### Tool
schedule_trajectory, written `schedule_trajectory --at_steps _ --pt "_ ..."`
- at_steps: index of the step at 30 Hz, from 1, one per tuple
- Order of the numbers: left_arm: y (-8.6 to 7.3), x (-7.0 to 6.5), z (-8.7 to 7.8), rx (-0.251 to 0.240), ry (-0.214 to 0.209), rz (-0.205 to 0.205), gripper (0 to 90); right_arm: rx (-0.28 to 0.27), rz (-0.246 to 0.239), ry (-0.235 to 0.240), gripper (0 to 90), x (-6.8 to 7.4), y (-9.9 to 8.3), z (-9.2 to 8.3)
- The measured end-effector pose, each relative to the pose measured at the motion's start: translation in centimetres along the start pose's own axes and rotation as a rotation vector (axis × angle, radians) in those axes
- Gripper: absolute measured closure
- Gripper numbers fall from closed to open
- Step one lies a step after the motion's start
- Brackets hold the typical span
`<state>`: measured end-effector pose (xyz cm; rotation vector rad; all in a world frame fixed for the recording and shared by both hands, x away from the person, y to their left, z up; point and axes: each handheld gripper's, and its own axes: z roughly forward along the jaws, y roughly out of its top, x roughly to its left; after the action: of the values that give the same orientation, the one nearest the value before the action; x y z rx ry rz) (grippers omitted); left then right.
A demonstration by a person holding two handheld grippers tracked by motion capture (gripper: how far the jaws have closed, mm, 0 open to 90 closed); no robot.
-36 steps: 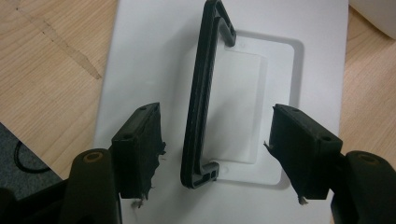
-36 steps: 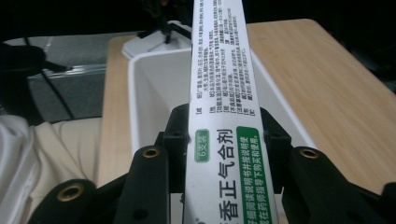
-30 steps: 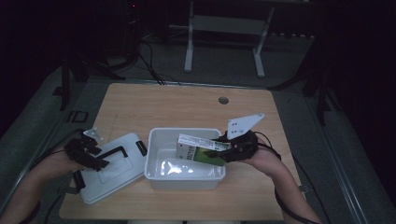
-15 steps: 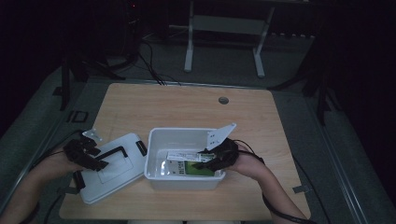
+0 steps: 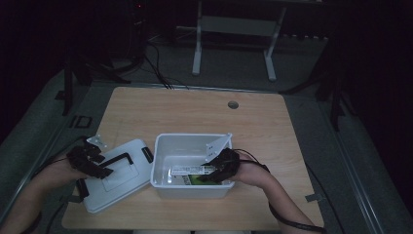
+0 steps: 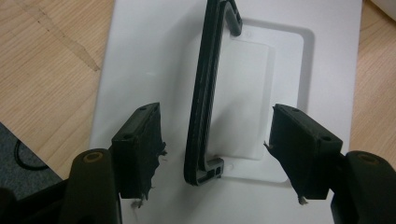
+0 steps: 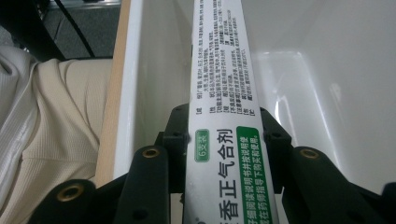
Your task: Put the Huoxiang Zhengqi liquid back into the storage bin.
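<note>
High view showed the placing step in hand: the right tongs [image 5: 214, 171] gripped a long white-and-green printed cardboard box [image 5: 192, 174] and held it low inside the open white plastic bin [image 5: 163, 146], close to the bin's near wall. Right gripper view confirmed the grip, with both black jaws pressed against the narrow sides of the printed box [image 7: 224, 116], which ran forward along the bin's near wall [image 7: 149, 70].

Whether the box already rested on the bin floor could not be determined; its underside was hidden. By judgement, the next move called for seating the box flat on the floor, then opening the jaws and withdrawing upward clear of the rim.

The left tongs [image 6: 215, 149] stood open, straddling without contact the black plastic handle [image 6: 205, 93] of the flat white plastic lid [image 6: 317, 56], which lay on the wooden desk [image 5: 185, 107] just left of the bin. Lifting the lid would first require closing on that handle.

Dim lighting obscured detail in the high view. Print on the box was too small to read there. The lid's near edge was cut off in the left gripper view.
</note>
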<state>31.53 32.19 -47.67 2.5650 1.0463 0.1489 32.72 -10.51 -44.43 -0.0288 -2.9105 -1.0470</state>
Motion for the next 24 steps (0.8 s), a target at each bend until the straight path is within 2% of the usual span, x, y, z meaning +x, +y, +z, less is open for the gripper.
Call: schedule_trajectory --at_steps 8,14,24 --pt "-0.2 0.1 0.0 -0.001 0.006 -0.001 34.5 0.065 0.006 -0.014 63.5 -0.1 0.4 0.8" --pt "-0.2 0.1 0.1 -0.001 0.003 -0.002 34.5 0.137 -0.031 -0.025 63.2 0.1 0.6 1.5" --pt "-0.2 0.0 0.0 -0.006 0.002 -0.003 34.5 0.170 -0.032 -0.030 61.4 0.2 0.6 1.5"
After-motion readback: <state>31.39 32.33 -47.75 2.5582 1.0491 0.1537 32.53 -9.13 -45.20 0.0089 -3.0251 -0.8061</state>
